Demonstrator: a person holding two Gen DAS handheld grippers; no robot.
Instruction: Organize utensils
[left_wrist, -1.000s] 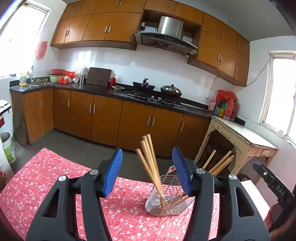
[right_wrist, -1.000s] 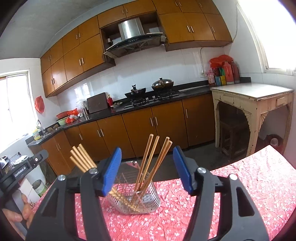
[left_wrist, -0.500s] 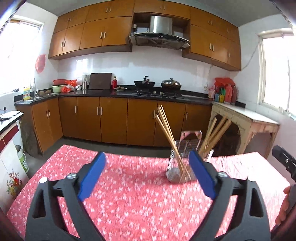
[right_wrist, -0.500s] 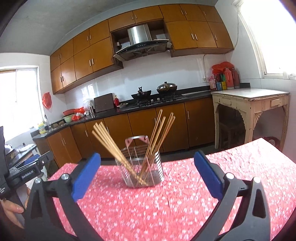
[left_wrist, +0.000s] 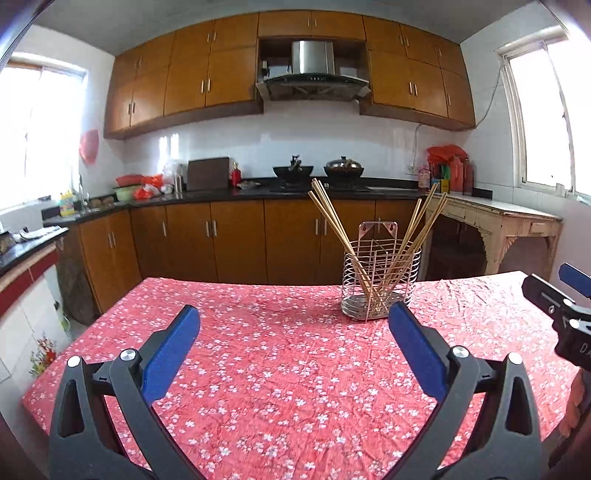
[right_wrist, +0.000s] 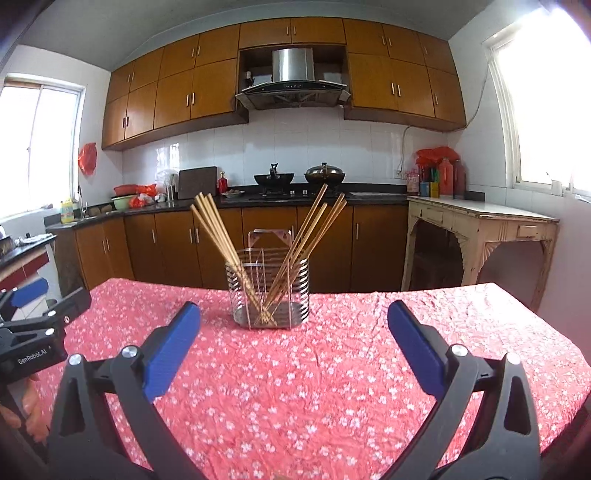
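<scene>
Kitchen backdrop: wood cabinets (left_wrist: 236, 77), range hood (left_wrist: 312, 70), black counter with two woks, window on each side wall. Red floral tablecloth (left_wrist: 280, 373) covers the table in front of you.

Left wrist view: wire utensil holder (left_wrist: 380, 284) stands upright on the cloth, ahead and right of your left gripper (left_wrist: 295, 326). Chopsticks (left_wrist: 332, 221) sit inside it in two bundles, one leaning left, one leaning right. Left jaws are spread wide, nothing between the blue pads (left_wrist: 171, 350), only cloth. They have just been opening: a second ago they were much narrower and framed the holder up close; the holder now sits farther off, clear of them. Your right gripper shows at the frame's right edge, well right of the holder.

Right wrist view: same holder (right_wrist: 271, 291), ahead and slightly left of centre of your right gripper (right_wrist: 293, 326). Right jaws released, fully spread, empty; they too widened over the last second and backed away from the holder. Left gripper visible far left of the holder.
</scene>
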